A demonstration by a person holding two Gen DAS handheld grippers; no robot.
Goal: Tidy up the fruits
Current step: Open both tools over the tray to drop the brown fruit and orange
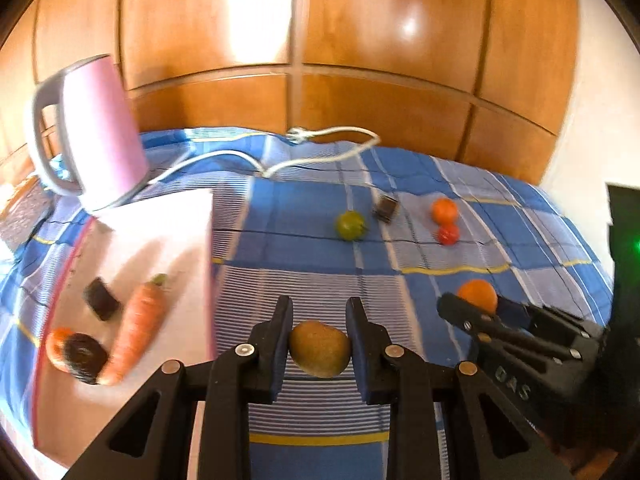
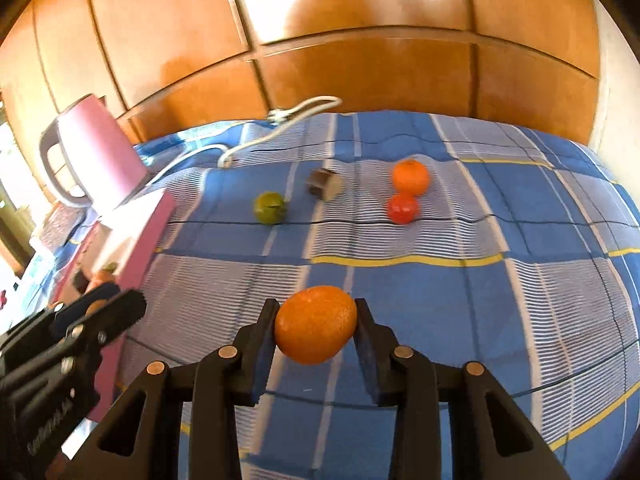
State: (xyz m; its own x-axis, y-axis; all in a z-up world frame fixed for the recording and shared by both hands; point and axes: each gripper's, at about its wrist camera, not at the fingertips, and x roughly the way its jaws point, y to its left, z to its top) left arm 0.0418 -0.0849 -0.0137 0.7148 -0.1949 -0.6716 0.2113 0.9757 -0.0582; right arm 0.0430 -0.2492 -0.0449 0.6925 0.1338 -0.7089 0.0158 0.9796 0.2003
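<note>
Your left gripper (image 1: 320,346) is clamped on a brown kiwi (image 1: 320,354), both pads pressed to its sides, and it hangs clear above the blue checked cloth (image 1: 304,256). Your right gripper (image 2: 316,330) has its pads tight against a large orange (image 2: 316,324), which is likewise lifted off the cloth; from the left wrist view that orange (image 1: 478,295) shows just behind the right gripper's fingers at the right edge.

Working down in size: glossy wooden panelled doors (image 2: 360,40) fill the background behind the cloth-covered surface. At your far left stands a pink electric kettle (image 1: 98,132) with a grey handle, its white cord (image 1: 320,152) looping across the back of the cloth. In front of the kettle lies a pink-edged white tray or box lid (image 1: 160,240); which it is I cannot tell. On it rest a carrot (image 1: 138,328), two dark chocolate-brown pieces (image 1: 100,298) and (image 1: 84,356), and an orange-red fruit (image 1: 56,346) partly hidden behind the nearer dark piece.

Out on the open cloth, well apart from your grippers, sit a smaller orange (image 2: 410,176) touching a red tomato (image 2: 403,208) just in front of it, a green round fruit (image 2: 270,208) to their left, and a small brown block (image 2: 324,185) between the green fruit and the orange, blurred.
</note>
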